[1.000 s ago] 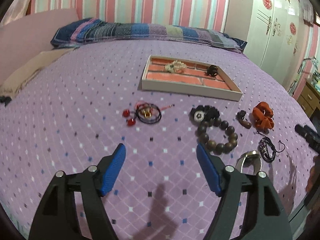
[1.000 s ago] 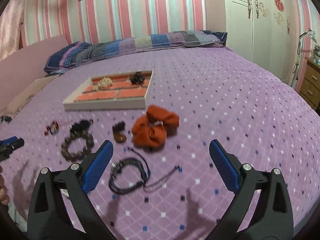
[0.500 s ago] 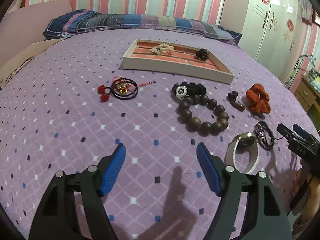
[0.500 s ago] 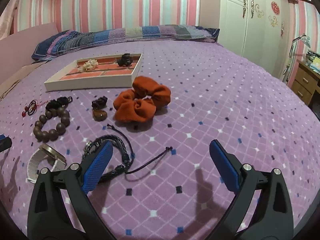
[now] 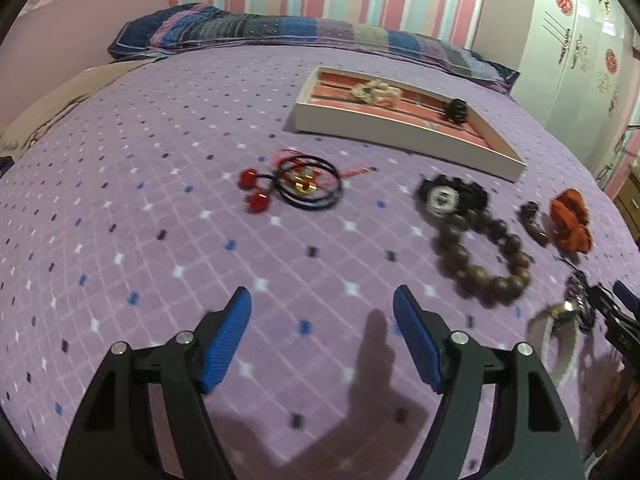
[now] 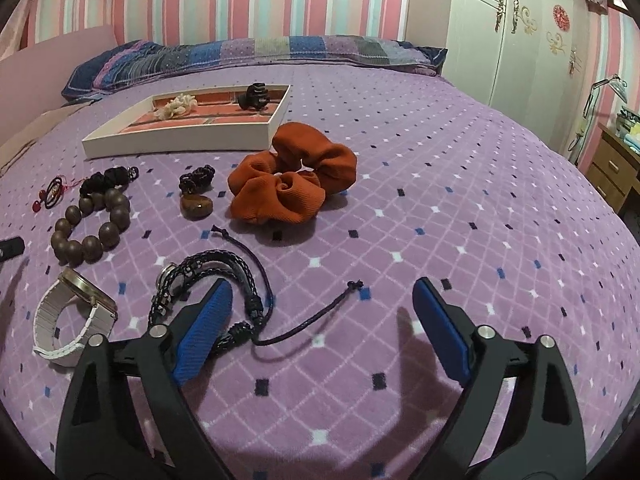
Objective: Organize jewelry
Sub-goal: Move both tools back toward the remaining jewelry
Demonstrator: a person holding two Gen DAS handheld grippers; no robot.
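Note:
A white jewelry tray (image 5: pixel 400 130) (image 6: pixel 172 142) with an orange lining lies on the purple bed and holds a cream bracelet (image 5: pixel 374 92) and a black piece (image 5: pixel 456 110). Loose on the bed lie a red-bead hair tie (image 5: pixel 296 184), a wooden bead bracelet (image 5: pixel 480 256) (image 6: pixel 92 228), an orange scrunchie (image 6: pixel 294 178), a black braided cord bracelet (image 6: pixel 216 280) and a white watch (image 6: pixel 68 320). My left gripper (image 5: pixel 322 304) is open and empty, short of the hair tie. My right gripper (image 6: pixel 322 300) is open and empty, its left finger over the cord bracelet.
A brown stone pendant (image 6: pixel 196 204) and a black flower scrunchie (image 5: pixel 450 196) lie among the pieces. A striped pillow (image 6: pixel 248 54) lies at the head of the bed. A white wardrobe (image 6: pixel 516 36) and a wooden nightstand (image 6: pixel 612 168) stand to the right.
Both grippers stayed open. The left view swung right toward the hair tie. The right gripper came lower and closer over the cord bracelet.

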